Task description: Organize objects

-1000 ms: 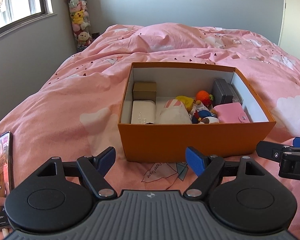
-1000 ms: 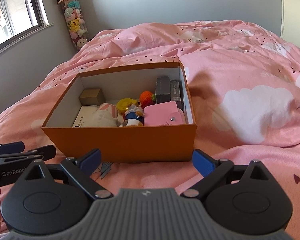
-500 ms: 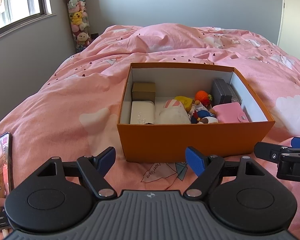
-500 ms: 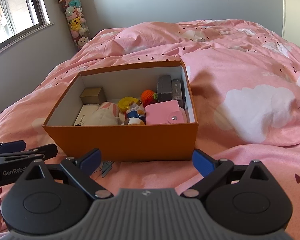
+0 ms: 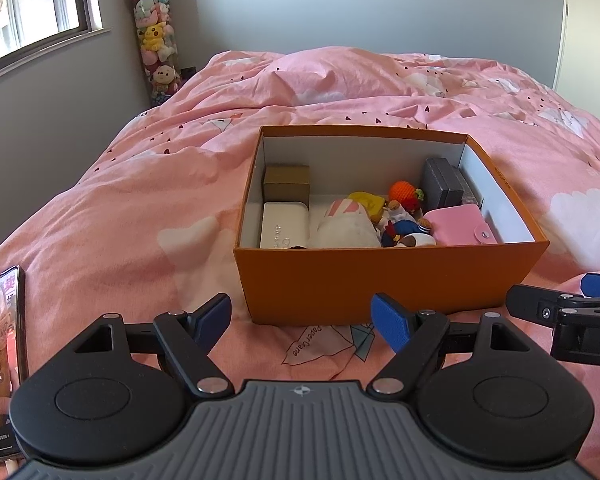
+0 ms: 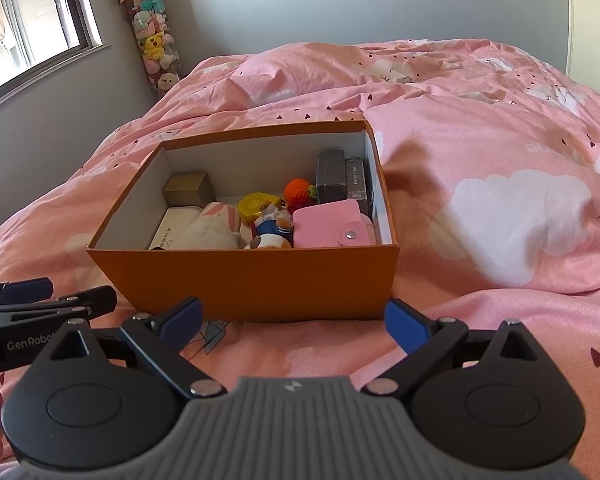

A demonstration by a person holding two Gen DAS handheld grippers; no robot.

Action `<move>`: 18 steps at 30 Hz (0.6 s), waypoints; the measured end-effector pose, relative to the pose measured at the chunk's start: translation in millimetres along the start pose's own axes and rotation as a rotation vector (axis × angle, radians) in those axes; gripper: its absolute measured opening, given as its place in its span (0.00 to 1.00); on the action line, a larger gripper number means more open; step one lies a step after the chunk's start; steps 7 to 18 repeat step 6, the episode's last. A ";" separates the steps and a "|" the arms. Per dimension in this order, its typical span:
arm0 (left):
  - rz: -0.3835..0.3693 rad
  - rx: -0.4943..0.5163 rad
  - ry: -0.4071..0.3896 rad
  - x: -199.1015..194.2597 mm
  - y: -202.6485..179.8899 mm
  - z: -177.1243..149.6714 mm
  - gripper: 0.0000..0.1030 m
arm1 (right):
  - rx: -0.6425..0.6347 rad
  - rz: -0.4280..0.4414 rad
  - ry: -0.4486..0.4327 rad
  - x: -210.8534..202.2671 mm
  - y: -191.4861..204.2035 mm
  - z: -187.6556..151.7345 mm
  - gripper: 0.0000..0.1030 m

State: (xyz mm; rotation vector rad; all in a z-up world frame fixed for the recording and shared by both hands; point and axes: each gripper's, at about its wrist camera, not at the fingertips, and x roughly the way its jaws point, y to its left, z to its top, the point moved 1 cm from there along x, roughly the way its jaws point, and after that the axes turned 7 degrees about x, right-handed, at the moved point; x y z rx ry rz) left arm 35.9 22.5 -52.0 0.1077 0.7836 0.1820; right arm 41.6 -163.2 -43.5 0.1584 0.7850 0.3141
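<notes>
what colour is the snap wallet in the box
Pink, with a small metal snap on its flap. The wallet lies at the box's near right corner, clearest in the right wrist view.

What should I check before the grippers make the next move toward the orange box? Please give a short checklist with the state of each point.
1. Left gripper open and holding nothing: ok.
2. Right gripper open and holding nothing: ok.
3. Orange box has no lid, top is open: ok.
4. Free floor inside the box: not ok in the front part; the pink wallet, the toy figure and the white case fill it. Some bare floor shows near the back wall.
5. Objects remaining outside to organize: cannot tell; only a phone lies on the bedspread.
</notes>
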 end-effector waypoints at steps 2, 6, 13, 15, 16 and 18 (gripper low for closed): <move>-0.002 0.000 -0.001 0.1 0.2 0.1 0.90 | 0.000 -0.001 0.000 0.5 -0.3 0.0 0.95; -0.002 0.002 -0.004 -0.5 -0.1 -0.1 0.90 | 0.005 -0.001 0.004 0.9 -0.8 0.2 0.95; -0.002 0.002 -0.004 -0.5 -0.1 -0.1 0.90 | 0.005 -0.001 0.004 0.9 -0.8 0.2 0.95; -0.002 0.002 -0.004 -0.5 -0.1 -0.1 0.90 | 0.005 -0.001 0.004 0.9 -0.8 0.2 0.95; -0.002 0.002 -0.004 -0.5 -0.1 -0.1 0.90 | 0.005 -0.001 0.004 0.9 -0.8 0.2 0.95; -0.002 0.002 -0.004 -0.5 -0.1 -0.1 0.90 | 0.005 -0.001 0.004 0.9 -0.8 0.2 0.95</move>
